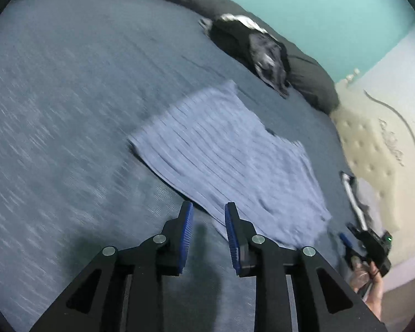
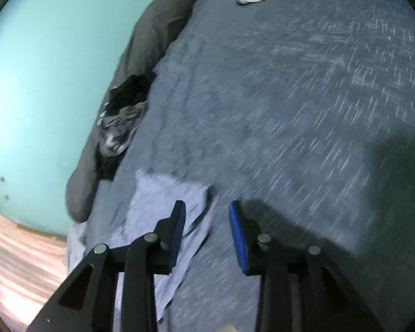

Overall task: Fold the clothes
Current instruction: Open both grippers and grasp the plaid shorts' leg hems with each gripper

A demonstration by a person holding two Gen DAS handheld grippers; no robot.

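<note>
Lay flat on the bed [image 1: 69, 88], in the left wrist view, a light blue ribbed garment [image 1: 224, 160], spread as a rough rectangle with a stepped far edge; whether already folded over once or merely laid out could not be told through the blur. Hovered just short of the garment's near edge, the left tool [image 1: 209, 215], pads parted a moderate way with nothing between them. Heaped well beyond the garment, against the long dark bolster [image 1: 312, 83], a dark bundle of clothes [image 1: 260, 52], plainly loose and unfolded. Appeared beyond the garment's right edge the right tool [image 1: 370, 243], held in a hand [image 1: 370, 282]. Seen from the right wrist view, the right tool [image 2: 207, 218] likewise stood partly open and empty, its left pad over a rumpled, creased corner of the garment [image 2: 163, 207]. Judged partway at most: one piece spread on the bed with an untidy corner, the dark bundle in need of folding.
</note>
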